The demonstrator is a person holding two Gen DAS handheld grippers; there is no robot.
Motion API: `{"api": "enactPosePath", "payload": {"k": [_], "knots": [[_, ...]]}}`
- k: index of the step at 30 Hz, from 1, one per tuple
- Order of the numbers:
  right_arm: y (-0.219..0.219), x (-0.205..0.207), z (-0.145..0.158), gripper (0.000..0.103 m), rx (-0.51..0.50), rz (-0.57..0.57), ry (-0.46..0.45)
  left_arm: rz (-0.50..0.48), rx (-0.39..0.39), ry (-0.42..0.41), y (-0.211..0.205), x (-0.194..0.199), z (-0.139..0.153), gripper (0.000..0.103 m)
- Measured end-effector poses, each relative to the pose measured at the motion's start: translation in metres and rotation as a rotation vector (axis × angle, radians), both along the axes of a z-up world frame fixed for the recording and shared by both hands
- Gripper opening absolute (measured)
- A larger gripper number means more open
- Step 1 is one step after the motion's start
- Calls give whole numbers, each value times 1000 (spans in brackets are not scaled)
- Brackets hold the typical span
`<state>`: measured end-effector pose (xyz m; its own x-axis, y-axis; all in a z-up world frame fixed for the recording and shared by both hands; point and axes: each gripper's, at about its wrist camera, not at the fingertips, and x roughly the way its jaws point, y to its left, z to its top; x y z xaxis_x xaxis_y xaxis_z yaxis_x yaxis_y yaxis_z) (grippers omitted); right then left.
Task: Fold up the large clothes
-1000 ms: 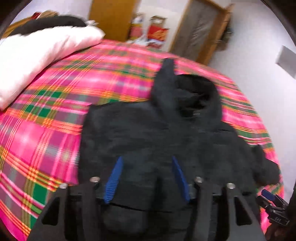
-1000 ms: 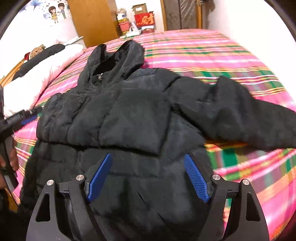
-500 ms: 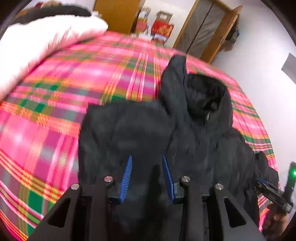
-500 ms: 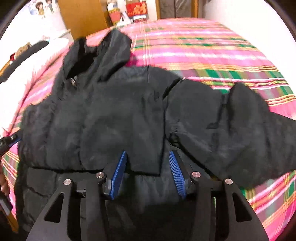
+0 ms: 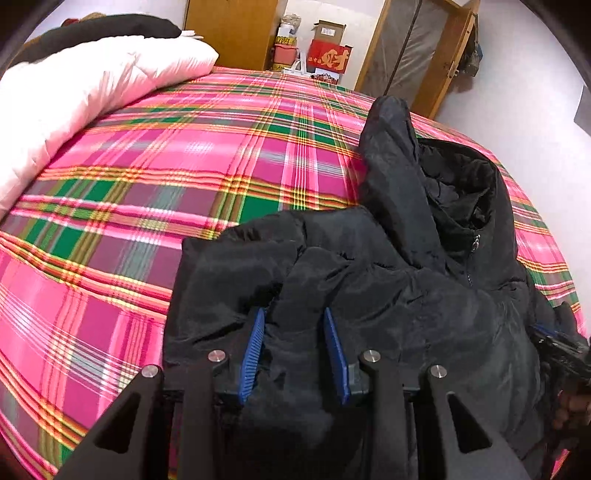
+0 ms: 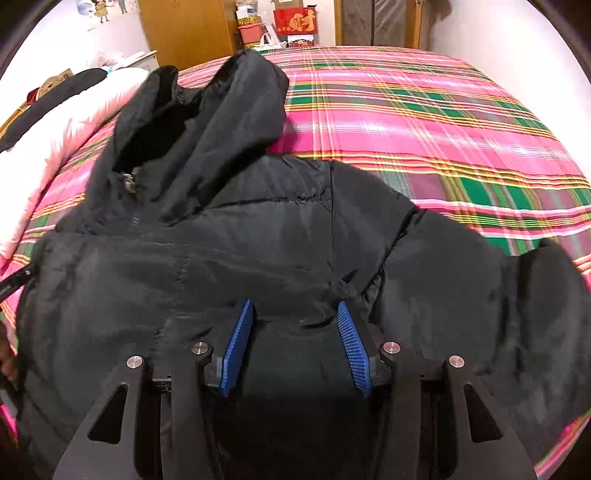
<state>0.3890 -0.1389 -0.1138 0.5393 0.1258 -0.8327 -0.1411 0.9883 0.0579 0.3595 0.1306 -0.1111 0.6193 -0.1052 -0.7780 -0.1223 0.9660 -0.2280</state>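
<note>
A black hooded puffer jacket (image 5: 406,295) lies front up on the pink plaid bed (image 5: 184,184); it also fills the right wrist view (image 6: 258,240). Its hood (image 6: 207,122) points toward the far wall. My left gripper (image 5: 294,314) is shut on a bunched fold of the jacket near its left side. My right gripper (image 6: 295,310) is shut on the jacket's folded-over edge near the right armpit. The right sleeve (image 6: 517,295) spreads out to the right.
A pink-white duvet (image 5: 74,92) with a dark item on top lies along the bed's left side. Wooden wardrobe (image 5: 229,33), red boxes (image 5: 328,59) and a door stand beyond the bed. A white wall runs along the right.
Both grippers have narrowed from wide open and closed on jacket fabric. The jacket's body is pulled up and bunched toward the cameras.
</note>
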Motion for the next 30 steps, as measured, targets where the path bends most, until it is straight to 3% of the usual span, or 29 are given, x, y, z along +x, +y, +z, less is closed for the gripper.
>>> {"api": "enactPosePath", "payload": {"k": [6,10,12,15,20,30], "knots": [[-2,7,8,50,-21,7,31,4,-14,-15,0,-2,-2,35],[-6,-32,55,50,2,20,-79,-8,-7,-40,-4,-19,32,35],[-6,-55,64,50,13,37,-98,-15,-2,-67,-8,-36,50,35],[-5,-70,50,50,2,62,-63,-35,20,-63,-20,-57,57,35],[-10,-56,9,50,4,35,49,-62,64,75,-34,-52,11,35],[-7,-49,4,50,1,40,50,-38,57,57,-37,-42,0,35]]}}
